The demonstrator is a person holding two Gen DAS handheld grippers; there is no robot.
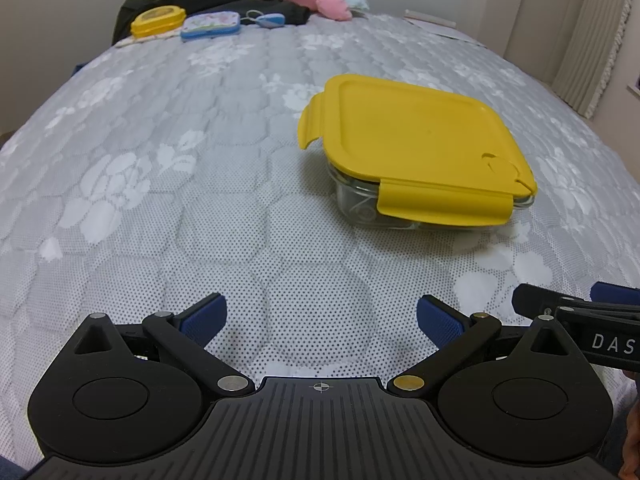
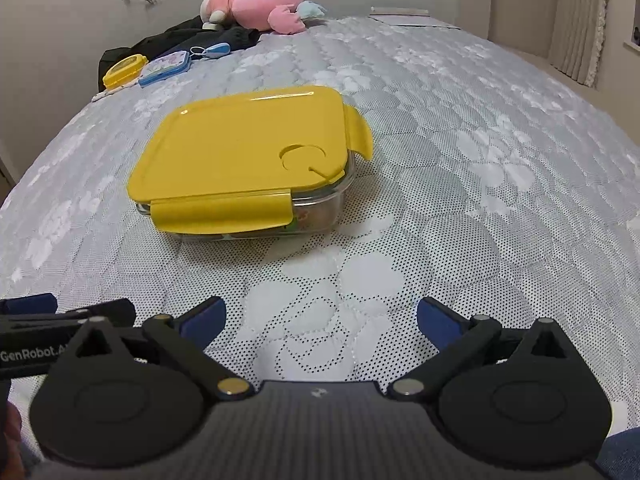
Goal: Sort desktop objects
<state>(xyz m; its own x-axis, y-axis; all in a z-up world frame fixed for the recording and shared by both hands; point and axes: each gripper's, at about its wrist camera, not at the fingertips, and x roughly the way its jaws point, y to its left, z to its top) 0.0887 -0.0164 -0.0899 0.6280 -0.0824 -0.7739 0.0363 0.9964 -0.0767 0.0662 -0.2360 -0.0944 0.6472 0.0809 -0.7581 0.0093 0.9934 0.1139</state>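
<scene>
While the square glass container with the yellow snap-on lid sits closed on the quilted grey mattress, no step looks begun. The left gripper and right gripper both gape wide, holding nothing. Next probably means reaching the container's 2 unlatched flaps.

A bed with a grey quilted floral cover carries a glass box with a yellow lid near the middle. At the far end lie a pink plush, dark clothes, a small yellow box and a blue tin.
</scene>
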